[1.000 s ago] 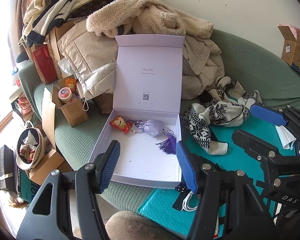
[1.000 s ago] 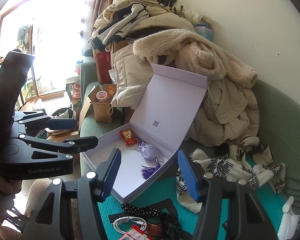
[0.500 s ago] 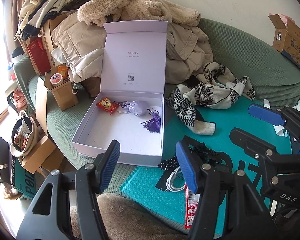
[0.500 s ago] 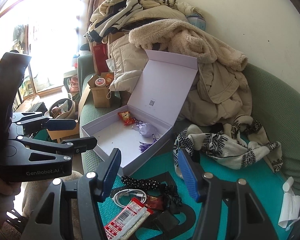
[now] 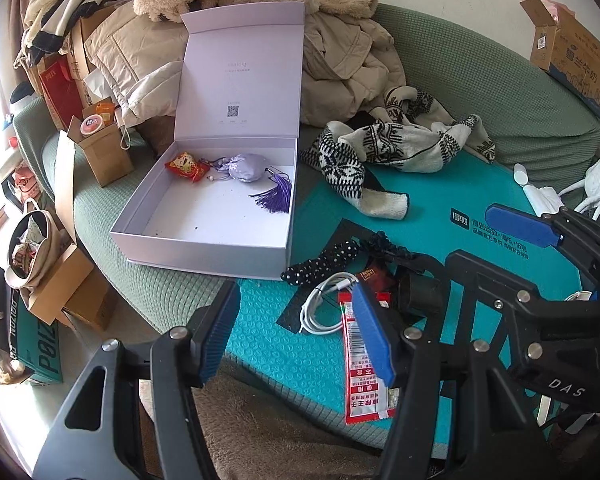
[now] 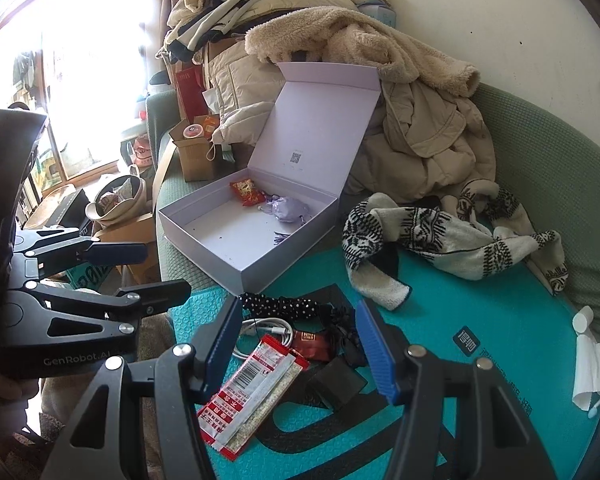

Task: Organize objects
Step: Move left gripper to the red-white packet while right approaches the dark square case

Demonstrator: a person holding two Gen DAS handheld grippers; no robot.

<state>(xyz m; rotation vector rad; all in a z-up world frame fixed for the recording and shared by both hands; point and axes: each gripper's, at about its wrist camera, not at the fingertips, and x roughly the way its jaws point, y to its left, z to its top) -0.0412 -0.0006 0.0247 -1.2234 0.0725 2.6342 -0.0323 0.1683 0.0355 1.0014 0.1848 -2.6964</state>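
Just changed: both grippers have dropped toward the teal mat [image 5: 440, 200], and the clutter near its front edge now fills the lower part of both wrist views, where a second ago the open box dominated.
What it means: looks like the box check is done and a pick from the pile is coming; nothing new has gone in yet.
Box: the lilac gift box [image 5: 204, 240] sits open on the green sofa [image 5: 480, 80], lid propped up against the coats, just beside the mat's left edge.
Already inside: a red snack packet [image 5: 186, 165] and a purple tassel sachet [image 5: 247, 166] at the back of the box.
Still loose on the mat: a red-and-white sachet strip [image 6: 252, 390], a coiled white cable [image 5: 320, 304], a polka-dot hair band [image 5: 322, 262], a small dark red packet [image 6: 310, 344], a black cube-like item [image 6: 336, 386], and further back a patterned knit scarf [image 5: 384, 148].
Left gripper [image 5: 296, 332]: angled down at the mat's front edge, jaws about half apart, nothing between them.
Right gripper [image 6: 298, 348]: tilted down over the pile, jaws half apart and empty; the strip and dark packet lie below the gap, untouched.
Likely next: closing on the strip, I'd guess.
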